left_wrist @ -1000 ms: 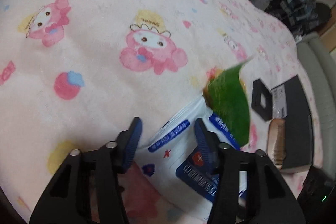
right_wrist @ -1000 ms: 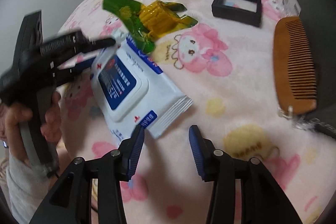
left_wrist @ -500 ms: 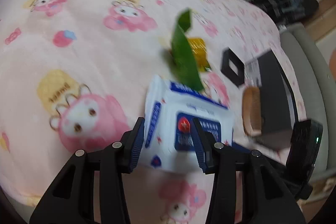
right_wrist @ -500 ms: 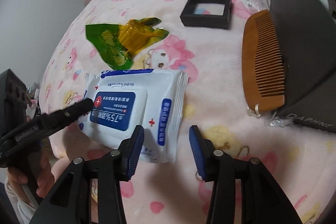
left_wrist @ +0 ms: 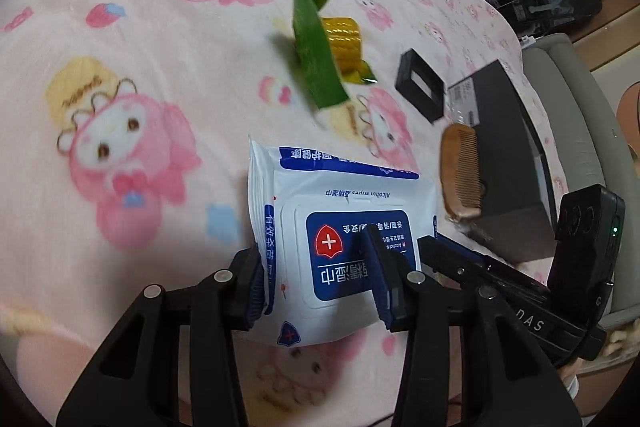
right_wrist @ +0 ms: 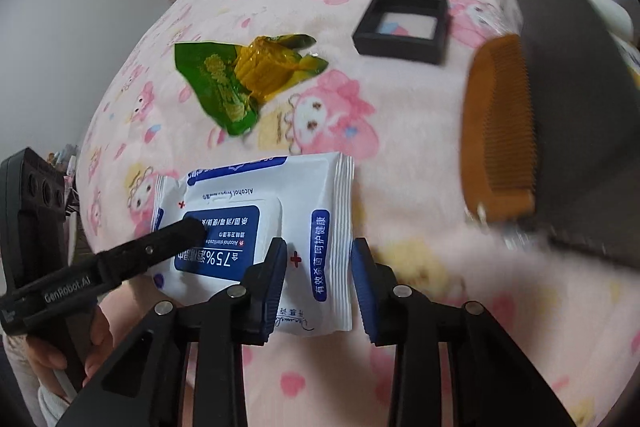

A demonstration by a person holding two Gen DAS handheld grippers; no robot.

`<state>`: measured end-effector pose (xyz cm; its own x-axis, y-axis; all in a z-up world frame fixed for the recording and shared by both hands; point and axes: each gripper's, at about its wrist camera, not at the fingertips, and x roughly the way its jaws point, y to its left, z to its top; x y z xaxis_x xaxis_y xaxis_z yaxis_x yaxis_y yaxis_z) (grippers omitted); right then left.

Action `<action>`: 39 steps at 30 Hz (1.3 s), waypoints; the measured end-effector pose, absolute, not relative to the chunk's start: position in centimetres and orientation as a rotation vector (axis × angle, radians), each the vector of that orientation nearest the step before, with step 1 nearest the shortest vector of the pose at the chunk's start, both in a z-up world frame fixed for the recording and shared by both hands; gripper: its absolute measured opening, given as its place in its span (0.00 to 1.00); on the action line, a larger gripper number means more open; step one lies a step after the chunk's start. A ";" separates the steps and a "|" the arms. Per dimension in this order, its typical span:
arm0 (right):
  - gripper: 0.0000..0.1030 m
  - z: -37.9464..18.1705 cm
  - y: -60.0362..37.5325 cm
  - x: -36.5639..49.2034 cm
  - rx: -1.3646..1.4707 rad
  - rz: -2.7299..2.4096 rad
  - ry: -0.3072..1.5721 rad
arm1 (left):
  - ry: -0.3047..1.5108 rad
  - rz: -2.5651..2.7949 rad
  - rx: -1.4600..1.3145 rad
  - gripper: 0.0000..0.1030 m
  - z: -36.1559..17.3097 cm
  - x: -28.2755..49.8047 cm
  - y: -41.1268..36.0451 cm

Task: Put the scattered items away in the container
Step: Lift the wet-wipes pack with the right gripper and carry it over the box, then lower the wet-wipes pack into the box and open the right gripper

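Observation:
A white and blue pack of alcohol wipes (left_wrist: 340, 227) is gripped at its near end between the fingers of my left gripper (left_wrist: 320, 275) and held just above the pink blanket. In the right wrist view the pack (right_wrist: 264, 227) lies in front of my right gripper (right_wrist: 318, 267), whose open jaws straddle the pack's right edge. A green and yellow snack wrapper (right_wrist: 248, 75), a black square frame (right_wrist: 402, 23) and a wooden comb (right_wrist: 500, 131) lie beyond. The comb leans on a black box (right_wrist: 572, 75).
The pink cartoon blanket (left_wrist: 120, 67) covers the whole surface. The black box also shows in the left wrist view (left_wrist: 504, 155) at the right, by a grey cushion edge (left_wrist: 576, 115). Dark shelving stands at the far right.
My left gripper closed on the wipes pack, lifted it and turned it. My right gripper moved forward until its jaws straddle the pack's edge.

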<state>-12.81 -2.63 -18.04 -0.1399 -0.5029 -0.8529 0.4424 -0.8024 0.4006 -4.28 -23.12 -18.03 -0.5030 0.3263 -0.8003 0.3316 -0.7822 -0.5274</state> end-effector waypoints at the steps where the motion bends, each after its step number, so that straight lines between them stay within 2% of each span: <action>1: 0.29 -17.7 -2.4 -12.5 1.518 -1.995 -0.069 | 1.038 -2.525 1.564 0.40 -17.6 -3.9 -22.6; 10: 0.29 -10.7 2.4 -11.9 1.400 -2.128 -0.160 | 0.995 -2.754 1.431 0.39 -9.1 -4.6 -18.5; 16: 0.29 -5.6 7.1 -13.6 1.284 -2.230 -0.261 | 0.827 -2.928 1.451 0.39 -4.5 -8.6 -13.5; 21: 0.29 -3.2 12.5 -15.1 1.239 -2.334 -0.314 | 0.806 -3.010 1.463 0.39 -2.8 -12.8 -8.7; 28: 0.29 -3.6 18.0 -19.0 1.258 -2.434 -0.304 | 0.723 -3.000 1.593 0.39 -4.7 -19.5 -2.5; 35: 0.29 -8.8 19.8 -22.9 1.407 -2.422 -0.283 | 0.585 -2.870 1.760 0.39 -9.0 -22.9 0.8; 39: 0.29 -11.6 20.1 -23.2 1.490 -2.379 -0.301 | 0.446 -2.789 1.858 0.47 -11.0 -23.2 2.0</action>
